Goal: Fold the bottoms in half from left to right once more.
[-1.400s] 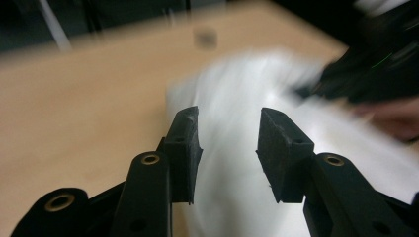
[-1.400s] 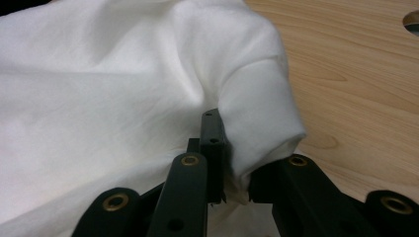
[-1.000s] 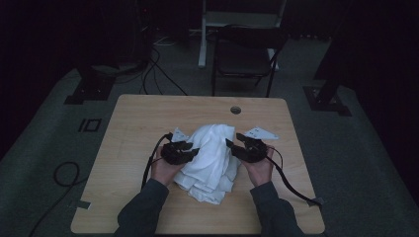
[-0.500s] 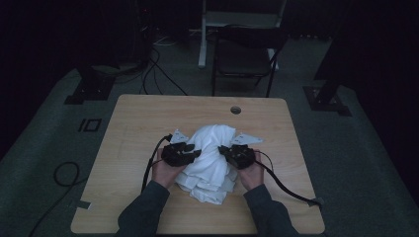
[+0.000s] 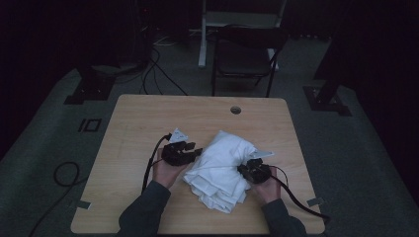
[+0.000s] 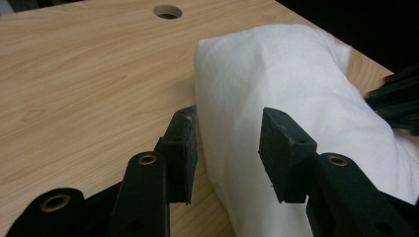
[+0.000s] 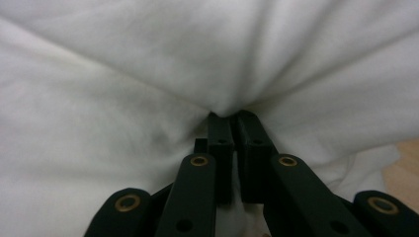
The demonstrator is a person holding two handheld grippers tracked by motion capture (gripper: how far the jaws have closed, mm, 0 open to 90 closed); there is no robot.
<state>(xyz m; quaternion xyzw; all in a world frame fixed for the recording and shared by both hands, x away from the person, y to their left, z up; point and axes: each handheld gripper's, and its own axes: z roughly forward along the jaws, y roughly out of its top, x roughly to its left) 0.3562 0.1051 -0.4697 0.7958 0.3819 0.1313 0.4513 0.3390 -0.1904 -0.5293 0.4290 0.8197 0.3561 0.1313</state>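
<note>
Dim tabletop (image 5: 148, 118); cloth (image 5: 222, 168) over right claw (image 5: 248, 170) tips.

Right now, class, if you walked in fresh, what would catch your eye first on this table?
The crumpled white cloth heaped near the middle of the pale wooden table, bright against the dark room. The right tool is shut on a pinch of it, folds radiating from the grip. The left tool rests at the cloth's other edge, jaws apart, having just been opening.
</note>
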